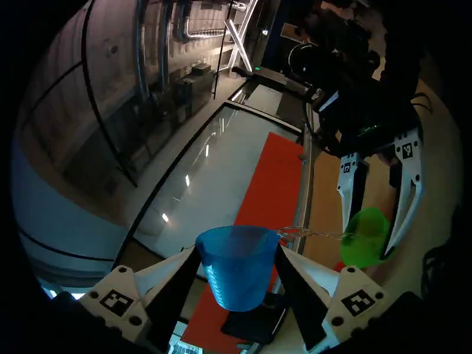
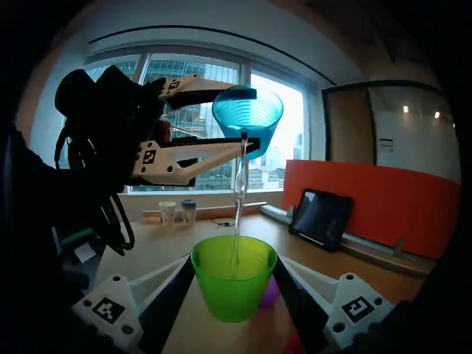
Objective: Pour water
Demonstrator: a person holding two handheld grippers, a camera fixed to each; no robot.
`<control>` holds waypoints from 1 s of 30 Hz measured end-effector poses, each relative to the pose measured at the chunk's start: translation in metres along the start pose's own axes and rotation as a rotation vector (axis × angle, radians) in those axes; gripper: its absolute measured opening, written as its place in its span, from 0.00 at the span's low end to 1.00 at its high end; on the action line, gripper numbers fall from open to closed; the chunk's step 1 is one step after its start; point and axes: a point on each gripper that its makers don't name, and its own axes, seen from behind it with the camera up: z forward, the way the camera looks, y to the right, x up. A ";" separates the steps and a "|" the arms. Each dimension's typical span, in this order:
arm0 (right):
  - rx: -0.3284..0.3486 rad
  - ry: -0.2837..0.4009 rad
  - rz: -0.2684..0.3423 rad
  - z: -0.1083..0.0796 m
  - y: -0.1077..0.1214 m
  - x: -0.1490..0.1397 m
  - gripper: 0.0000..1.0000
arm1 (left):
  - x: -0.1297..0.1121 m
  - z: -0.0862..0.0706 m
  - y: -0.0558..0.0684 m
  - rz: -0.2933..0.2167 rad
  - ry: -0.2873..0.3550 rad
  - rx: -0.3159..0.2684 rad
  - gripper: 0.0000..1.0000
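My left gripper [image 1: 238, 265] is shut on a clear blue cup [image 1: 238, 265], tipped on its side. A thin stream of water [image 1: 312, 233] runs from its rim to the green cup [image 1: 366, 237] held by the other gripper [image 1: 377, 236] farther off. In the right gripper view, my right gripper [image 2: 234, 283] is shut on that green cup [image 2: 234, 283], held upright above the wooden table [image 2: 177, 248]. The blue cup [image 2: 246, 121] hangs above it in the left gripper [image 2: 236, 118], and the water stream [image 2: 239, 194] falls into the green cup.
A dark tablet [image 2: 320, 218] leans on a stand at the right, before an orange partition [image 2: 377, 200]. Two small cups [image 2: 177, 211] stand by the windowsill. A purple object [image 2: 268, 293] lies on the table just behind the green cup. Windows [image 2: 177, 88] span the far wall.
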 end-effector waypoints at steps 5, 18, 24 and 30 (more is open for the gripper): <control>-0.003 0.003 0.001 -0.001 0.002 0.001 0.92 | 0.001 0.001 0.000 0.021 0.000 0.000 0.86; -0.007 0.008 -0.001 -0.002 0.006 0.001 0.92 | 0.006 0.001 -0.002 0.075 0.001 0.007 0.86; -0.005 0.009 -0.004 -0.001 0.005 0.002 0.92 | 0.009 0.000 -0.005 0.102 0.002 0.010 0.86; -0.006 0.010 -0.007 0.000 0.004 0.003 0.92 | 0.010 0.003 -0.006 0.134 0.002 0.006 0.86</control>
